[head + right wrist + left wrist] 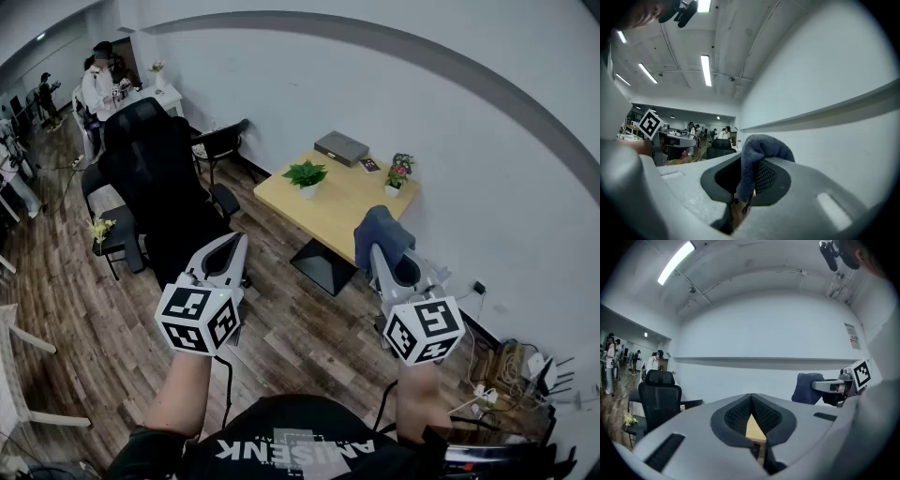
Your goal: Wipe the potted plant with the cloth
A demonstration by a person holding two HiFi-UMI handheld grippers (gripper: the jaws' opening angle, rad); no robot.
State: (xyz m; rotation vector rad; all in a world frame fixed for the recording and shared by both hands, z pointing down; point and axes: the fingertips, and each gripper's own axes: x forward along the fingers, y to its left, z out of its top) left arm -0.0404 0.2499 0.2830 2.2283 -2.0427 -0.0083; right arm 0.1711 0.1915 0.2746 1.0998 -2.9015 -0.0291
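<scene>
Before me, a pale wooden square table [342, 204] carries a leafy green potted plant in a white pot [306, 175], a flat grey box [341, 147] and a small flowering pot plant [397, 174].

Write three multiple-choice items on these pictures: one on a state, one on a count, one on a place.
1. The left gripper is: A wide open; B shut with nothing in it; C shut on a pot.
2. Potted plants on the table: A one; B two; C four.
3. The cloth is: A in the left gripper; B lying on the table; C in the right gripper.
Key: 1 B, its jaws meet in its own view, with only the table seen past them. 2 B, a leafy one and a flowering one. 3 C, the blue-grey cloth is pinched between its jaws.
</scene>
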